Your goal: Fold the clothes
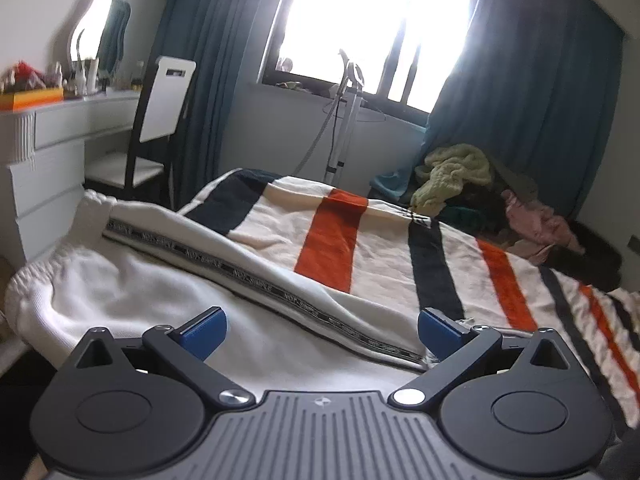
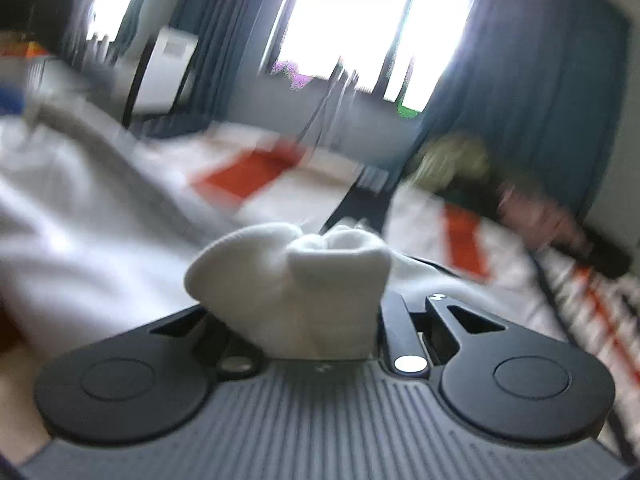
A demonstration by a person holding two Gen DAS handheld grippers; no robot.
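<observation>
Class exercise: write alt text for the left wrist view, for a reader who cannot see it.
The left gripper, jaws open and empty, hovers over a white garment with a lettered band, spread on a bed with a striped blanket. Beyond are a pile of clothes, blue curtains, a bright window, a chair and a white dresser.

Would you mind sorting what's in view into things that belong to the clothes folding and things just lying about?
Belongs to the job:
- white garment with lettered side tape, spread on the bed
- left gripper, open above it
- right gripper, shut on a bunched white fold of cloth

Just lying about:
- striped blanket
- heap of clothes, not being handled
- chair
- white dresser
- garment steamer
</observation>
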